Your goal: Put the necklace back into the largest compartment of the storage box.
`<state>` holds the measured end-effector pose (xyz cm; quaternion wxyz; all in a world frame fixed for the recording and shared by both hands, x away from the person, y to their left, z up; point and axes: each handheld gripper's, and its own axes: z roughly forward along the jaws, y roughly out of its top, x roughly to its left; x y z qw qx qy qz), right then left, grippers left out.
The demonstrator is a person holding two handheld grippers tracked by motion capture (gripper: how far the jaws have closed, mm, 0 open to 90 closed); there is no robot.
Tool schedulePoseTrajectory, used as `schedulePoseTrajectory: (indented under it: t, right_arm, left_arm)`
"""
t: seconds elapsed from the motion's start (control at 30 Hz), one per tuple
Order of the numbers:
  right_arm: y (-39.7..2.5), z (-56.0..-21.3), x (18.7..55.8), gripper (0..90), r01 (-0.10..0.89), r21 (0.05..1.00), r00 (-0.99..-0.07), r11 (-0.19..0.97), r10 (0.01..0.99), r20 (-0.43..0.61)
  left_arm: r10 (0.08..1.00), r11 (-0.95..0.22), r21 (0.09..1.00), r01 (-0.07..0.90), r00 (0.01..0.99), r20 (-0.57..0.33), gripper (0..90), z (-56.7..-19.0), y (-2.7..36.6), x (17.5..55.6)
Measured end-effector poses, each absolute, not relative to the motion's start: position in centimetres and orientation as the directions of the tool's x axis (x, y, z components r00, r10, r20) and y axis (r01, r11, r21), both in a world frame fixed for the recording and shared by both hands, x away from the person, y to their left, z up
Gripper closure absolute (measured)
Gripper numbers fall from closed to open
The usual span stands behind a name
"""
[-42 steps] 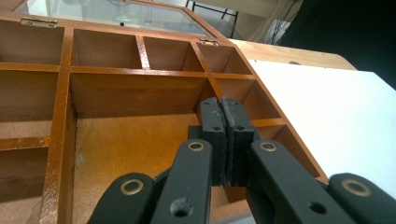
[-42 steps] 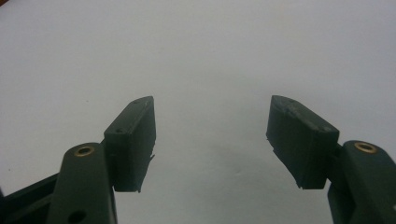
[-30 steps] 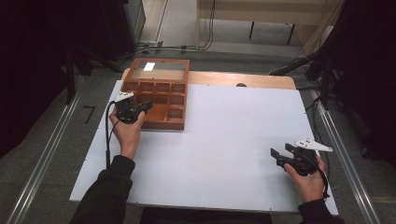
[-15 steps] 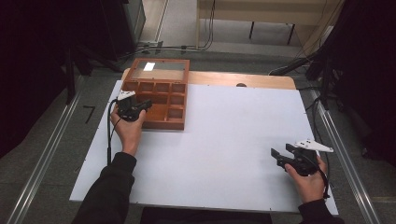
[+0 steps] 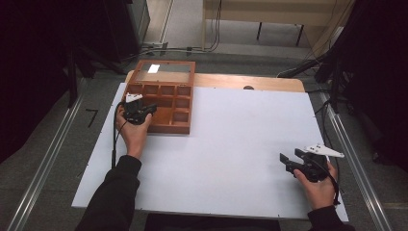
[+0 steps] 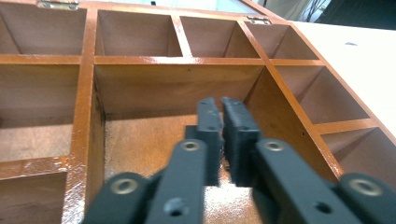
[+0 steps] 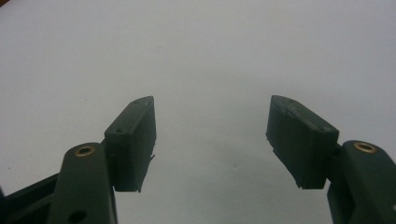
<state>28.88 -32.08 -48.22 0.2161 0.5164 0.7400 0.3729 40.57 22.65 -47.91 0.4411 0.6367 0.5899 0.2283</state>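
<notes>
The left gripper [image 6: 222,140] hangs over the wooden box [image 5: 166,103], jaws pressed together, empty. The right gripper [image 7: 219,135] gapes wide above the white table [image 5: 231,144].

You have nothing to read here: no words, labels, brands or numbers show on anything. The wooden box [image 5: 161,103] in front of your left gripper [image 5: 137,113] has bare varnished dividers and plain brass hinges, with no print on them. The white table [image 5: 231,144] under your right gripper [image 5: 288,163] carries no marks or signs either.
</notes>
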Motion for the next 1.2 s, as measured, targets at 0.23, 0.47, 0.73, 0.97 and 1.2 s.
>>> schedulePoseTrajectory:
  t: [0.23,0.47,0.73,0.97,1.2]
  right_arm:
    - [-32.0,-48.2,28.9,31.5,0.605,0.774,-0.373,0.185,0.925,0.070]
    - [-32.0,-48.2,28.9,31.6,0.603,0.775,-0.376,0.188,0.924,0.068]
    - [-31.9,-48.2,29.0,31.6,0.600,0.776,-0.379,0.194,0.923,0.063]
    - [-31.9,-48.2,29.0,31.5,0.598,0.777,-0.382,0.194,0.922,0.063]
    - [-32.0,-48.1,29.0,31.5,0.597,0.780,-0.378,0.189,0.924,0.066]
  left_arm:
    - [0.947,0.089,0.835,0.542,0.214,-0.240,75.3,-47.5,22.5,40.2]
    - [0.942,0.092,0.839,0.536,0.226,-0.247,69.9,-47.2,22.7,39.4]
    - [0.941,0.110,0.853,0.509,0.222,-0.254,62.6,-46.5,23.7,37.8]
    - [0.940,0.135,0.862,0.489,0.213,-0.268,55.2,-46.2,24.2,36.8]
    - [0.931,0.134,0.859,0.494,0.235,-0.280,48.0,-45.9,23.8,35.6]
